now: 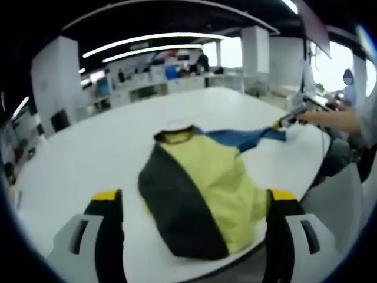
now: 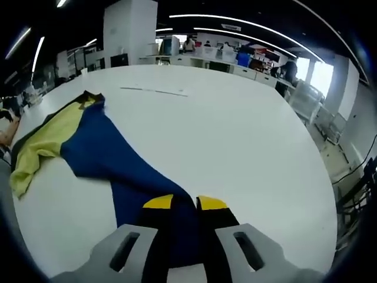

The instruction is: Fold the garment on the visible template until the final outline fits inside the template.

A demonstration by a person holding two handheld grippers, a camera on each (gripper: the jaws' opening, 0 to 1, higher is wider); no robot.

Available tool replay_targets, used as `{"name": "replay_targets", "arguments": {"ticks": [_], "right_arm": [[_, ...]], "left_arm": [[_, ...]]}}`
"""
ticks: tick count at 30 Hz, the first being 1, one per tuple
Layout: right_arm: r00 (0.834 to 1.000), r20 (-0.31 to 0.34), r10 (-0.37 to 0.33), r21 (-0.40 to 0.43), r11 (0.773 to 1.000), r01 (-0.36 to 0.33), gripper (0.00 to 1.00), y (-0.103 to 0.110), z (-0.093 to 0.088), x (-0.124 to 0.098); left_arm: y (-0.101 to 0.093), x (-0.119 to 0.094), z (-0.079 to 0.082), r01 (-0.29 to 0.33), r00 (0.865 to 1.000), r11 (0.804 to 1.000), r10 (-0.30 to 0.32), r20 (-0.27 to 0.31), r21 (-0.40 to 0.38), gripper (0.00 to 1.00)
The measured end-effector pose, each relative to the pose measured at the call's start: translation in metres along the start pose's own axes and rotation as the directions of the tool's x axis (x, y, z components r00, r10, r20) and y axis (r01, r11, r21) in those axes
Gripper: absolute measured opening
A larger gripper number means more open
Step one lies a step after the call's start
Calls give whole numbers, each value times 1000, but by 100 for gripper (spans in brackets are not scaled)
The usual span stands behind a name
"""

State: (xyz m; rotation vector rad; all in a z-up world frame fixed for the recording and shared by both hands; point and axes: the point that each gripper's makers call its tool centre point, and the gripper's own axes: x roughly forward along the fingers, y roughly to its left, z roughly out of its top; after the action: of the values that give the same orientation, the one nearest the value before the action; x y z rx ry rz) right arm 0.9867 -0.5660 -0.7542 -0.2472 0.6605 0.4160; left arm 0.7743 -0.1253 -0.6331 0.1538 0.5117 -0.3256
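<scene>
The garment [image 1: 203,191], a yellow, black and blue top, lies crumpled on the big white table [image 1: 88,159], its yellow body bunched near the table's edge and one blue sleeve [image 2: 118,159] stretched out flat across the surface. The right gripper [image 2: 185,203] is clamped on the end of that sleeve. The left gripper [image 1: 194,197] hangs released, its jaws wide apart either side of the yellow body.
</scene>
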Motion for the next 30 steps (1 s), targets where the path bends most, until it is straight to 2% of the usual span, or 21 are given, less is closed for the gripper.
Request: {"name": "replay_targets", "arguments": {"ticks": [4, 8, 16, 17, 22, 24, 30], "right_arm": [[1000, 30, -9, 41, 999, 8, 23, 4, 7, -8], [998, 66, -8, 48, 999, 5, 35, 21, 18, -22], [989, 145, 26, 64, 997, -35, 48, 67, 40, -49], [985, 168, 34, 70, 996, -46, 50, 80, 45, -56], [974, 225, 32, 89, 995, -54, 54, 103, 56, -73], [964, 261, 52, 117, 989, -85, 58, 116, 63, -82], [944, 325, 62, 125, 986, -108, 69, 144, 76, -107]], "left_arm": [[1, 2, 2, 25, 1000, 1000, -25, 14, 12, 97], [1, 5, 6, 61, 998, 998, -62, 34, 29, 97], [1, 3, 10, 112, 992, 992, -115, 59, 66, 97], [1, 2, 10, 116, 991, 991, -120, 63, 73, 97], [4, 0, 8, 134, 987, 988, -140, 77, 80, 96], [3, 1, 8, 146, 985, 986, -152, 84, 83, 96], [-1, 4, 8, 174, 979, 980, -183, 93, 94, 95]]}}
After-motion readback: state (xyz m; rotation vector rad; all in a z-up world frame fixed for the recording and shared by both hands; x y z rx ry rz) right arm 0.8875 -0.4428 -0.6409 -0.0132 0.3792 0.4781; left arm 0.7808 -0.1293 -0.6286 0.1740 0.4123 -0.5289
